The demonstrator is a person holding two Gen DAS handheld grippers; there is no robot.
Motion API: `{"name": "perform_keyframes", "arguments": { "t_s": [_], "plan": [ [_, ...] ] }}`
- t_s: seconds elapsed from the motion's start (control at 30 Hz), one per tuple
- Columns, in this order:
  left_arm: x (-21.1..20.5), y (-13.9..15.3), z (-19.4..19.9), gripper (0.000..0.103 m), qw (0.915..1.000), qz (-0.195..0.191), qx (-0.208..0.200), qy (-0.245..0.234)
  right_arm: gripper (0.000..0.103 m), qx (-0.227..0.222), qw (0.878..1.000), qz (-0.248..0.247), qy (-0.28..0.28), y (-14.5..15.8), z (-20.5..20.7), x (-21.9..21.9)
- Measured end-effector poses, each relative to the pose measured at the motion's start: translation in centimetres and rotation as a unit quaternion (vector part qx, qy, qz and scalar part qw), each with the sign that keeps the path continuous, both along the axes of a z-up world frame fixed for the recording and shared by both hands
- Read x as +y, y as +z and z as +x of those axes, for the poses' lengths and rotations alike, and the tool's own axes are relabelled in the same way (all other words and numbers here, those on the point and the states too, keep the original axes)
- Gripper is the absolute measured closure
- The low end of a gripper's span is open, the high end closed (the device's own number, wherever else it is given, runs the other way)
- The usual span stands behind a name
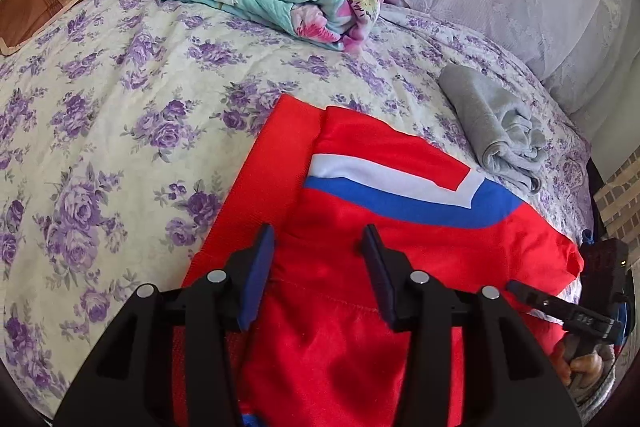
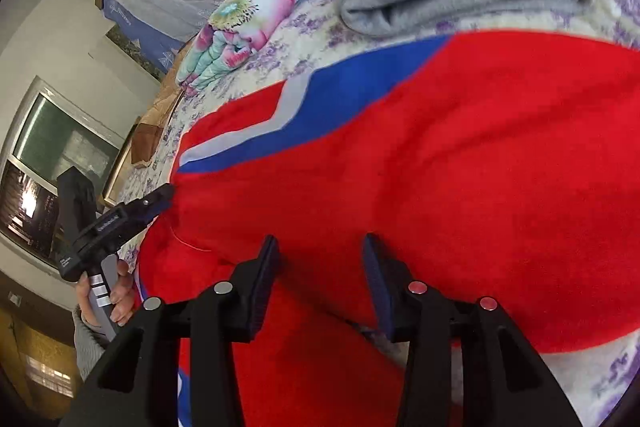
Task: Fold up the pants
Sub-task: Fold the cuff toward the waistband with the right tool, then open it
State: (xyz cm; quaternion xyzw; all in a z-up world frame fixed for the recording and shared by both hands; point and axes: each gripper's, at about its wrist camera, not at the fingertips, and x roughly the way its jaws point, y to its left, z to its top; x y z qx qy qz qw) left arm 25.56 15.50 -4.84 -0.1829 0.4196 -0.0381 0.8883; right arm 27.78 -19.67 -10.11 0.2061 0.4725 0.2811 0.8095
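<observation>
We are holding the left gripper (image 1: 318, 251) tilted down over the near end of the red pants with a blue and white stripe (image 1: 400, 227), jaws partly apart and gripping nothing. Our right gripper (image 2: 320, 259) is hovering likewise, part-open and empty. The pants are lying folded on the purple-flowered bedspread (image 1: 120, 131), a folded grey garment (image 1: 496, 127) far right.
</observation>
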Motion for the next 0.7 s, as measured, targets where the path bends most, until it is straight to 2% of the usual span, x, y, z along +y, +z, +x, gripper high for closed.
{"name": "perform_keyframes", "arguments": {
  "t_s": [0.03,0.07,0.13,0.2,0.23,0.33,0.37,0.5,0.6,0.7],
  "plan": [
    [0.2,0.4,0.0,0.054,1.0000,-0.007,0.000,-0.002,0.069,0.009,1.000,0.009,0.003,-0.1,0.1,-0.4],
    [0.5,1.0,0.1,0.042,0.9999,-0.012,-0.003,-0.002,0.070,0.021,1.000,0.021,0.005,0.0,0.3,-0.8],
    [1.6,2.5,0.7,0.026,0.9996,-0.002,-0.019,0.022,0.067,0.031,0.999,0.032,-0.011,0.6,0.1,-1.8],
    [2.9,3.7,1.5,0.025,0.9986,0.004,-0.034,0.041,0.060,0.000,1.000,0.021,-0.010,2.2,-0.6,-2.5],
    [3.7,4.0,2.3,0.023,0.9986,-0.004,-0.035,0.039,0.060,-0.021,1.000,0.012,-0.002,3.0,-0.8,-2.9],
    [5.1,3.2,4.5,0.023,0.9991,-0.030,-0.021,0.022,0.052,-0.080,0.997,-0.015,-0.008,5.6,-0.8,-4.8],
    [5.3,2.5,5.1,0.023,0.9990,-0.036,-0.018,0.019,0.046,-0.090,0.996,-0.014,-0.016,6.2,-0.8,-5.8],
    [5.5,-0.6,6.3,0.023,0.9982,-0.058,0.012,0.006,0.030,-0.099,0.993,-0.008,-0.061,6.7,-0.1,-9.2],
    [5.3,-1.1,6.6,0.023,0.9969,-0.076,0.015,-0.016,0.022,-0.097,0.992,-0.016,-0.080,6.8,1.0,-10.7],
    [4.6,-1.3,6.8,0.023,0.9958,-0.079,0.014,-0.044,0.021,-0.085,0.993,-0.033,-0.069,6.7,3.1,-11.0]
  ]
}}
